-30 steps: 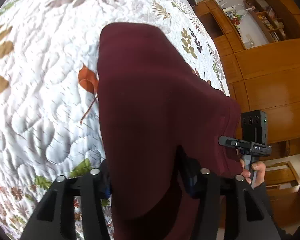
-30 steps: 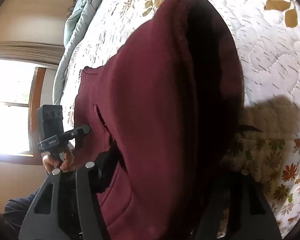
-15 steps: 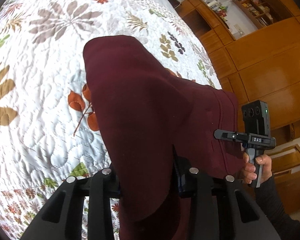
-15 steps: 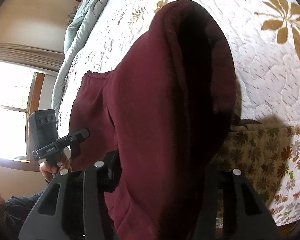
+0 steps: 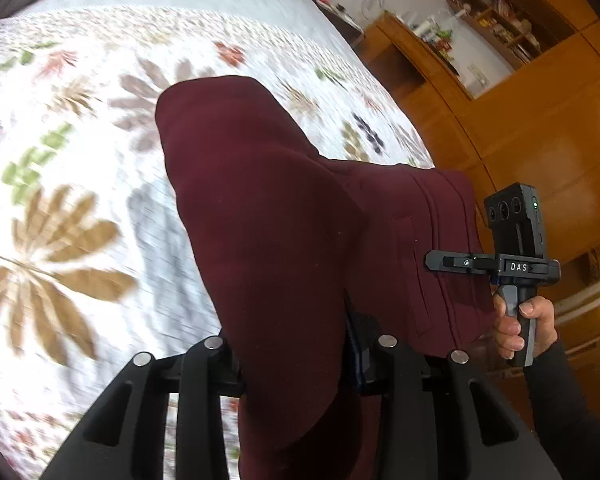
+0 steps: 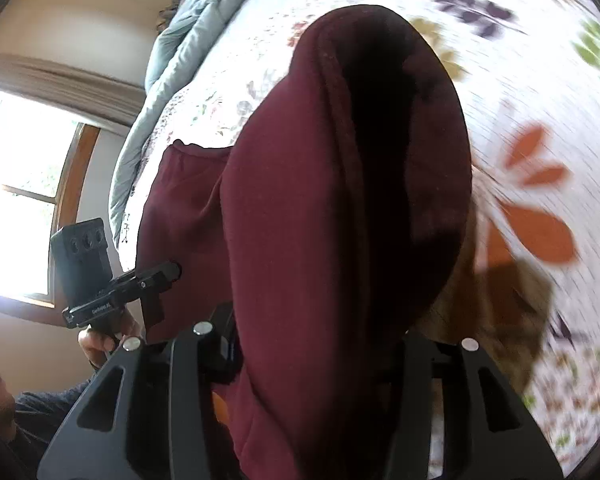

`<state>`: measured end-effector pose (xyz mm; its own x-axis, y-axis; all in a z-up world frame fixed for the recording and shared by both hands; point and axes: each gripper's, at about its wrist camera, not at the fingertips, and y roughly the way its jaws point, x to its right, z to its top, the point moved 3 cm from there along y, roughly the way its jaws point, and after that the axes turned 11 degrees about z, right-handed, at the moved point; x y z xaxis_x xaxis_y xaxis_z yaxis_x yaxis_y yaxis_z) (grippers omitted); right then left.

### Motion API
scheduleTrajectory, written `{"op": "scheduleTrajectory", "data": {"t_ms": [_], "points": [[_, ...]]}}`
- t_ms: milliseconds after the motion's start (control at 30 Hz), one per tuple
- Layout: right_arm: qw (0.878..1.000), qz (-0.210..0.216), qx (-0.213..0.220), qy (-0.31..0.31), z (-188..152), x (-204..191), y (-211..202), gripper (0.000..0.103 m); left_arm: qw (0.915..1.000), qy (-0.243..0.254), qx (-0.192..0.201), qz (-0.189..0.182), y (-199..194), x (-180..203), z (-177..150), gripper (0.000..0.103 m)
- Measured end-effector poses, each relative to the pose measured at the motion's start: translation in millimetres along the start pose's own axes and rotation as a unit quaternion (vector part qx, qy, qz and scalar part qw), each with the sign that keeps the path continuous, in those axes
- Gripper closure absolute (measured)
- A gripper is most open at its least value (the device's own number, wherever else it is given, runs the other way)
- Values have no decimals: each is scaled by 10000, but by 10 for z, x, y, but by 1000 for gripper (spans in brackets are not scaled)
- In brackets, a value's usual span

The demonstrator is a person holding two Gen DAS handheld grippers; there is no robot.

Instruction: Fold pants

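Both grippers risen, left gripper point(image 5: 296, 344) and right gripper point(image 6: 316, 340) clamping maroon pants point(image 5: 268, 220) above quilt point(image 5: 80, 160)

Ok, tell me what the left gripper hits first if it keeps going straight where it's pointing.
The pants it already holds fill that line; beyond them, probably the bedspread, though depth is unclear.

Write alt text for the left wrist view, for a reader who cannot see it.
Maroon pants hang clamped in the left gripper, draped over a white quilted bedspread printed with leaves and flowers. At right, the right gripper, held in a hand, grips the pants by the waistband; wooden cabinets stand behind.
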<state>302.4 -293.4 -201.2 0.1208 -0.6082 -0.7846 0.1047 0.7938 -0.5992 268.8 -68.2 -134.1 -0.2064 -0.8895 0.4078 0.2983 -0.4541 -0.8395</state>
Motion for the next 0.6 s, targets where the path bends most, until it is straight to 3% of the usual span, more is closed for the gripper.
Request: {"op": "scheduleTrajectory", "data": {"t_ms": [133,367,467,600], "points": [[9998,154,-54,-142,383,-123,331,60,9994,-218,156,201,-109,-462,261,67],[9985,406,-237,-280,1248,-381,1307,60,9962,-663,190,539,-154,-1498,783,67],[9980,517,-285,-228,1431,-385,1564,60,9942,-890,228,553,-135,-1928,931,67],[9976,606,-318,-141,1488,-263,1742,60,9930,-1067,235,450,-61,-2164,904,67]]}}
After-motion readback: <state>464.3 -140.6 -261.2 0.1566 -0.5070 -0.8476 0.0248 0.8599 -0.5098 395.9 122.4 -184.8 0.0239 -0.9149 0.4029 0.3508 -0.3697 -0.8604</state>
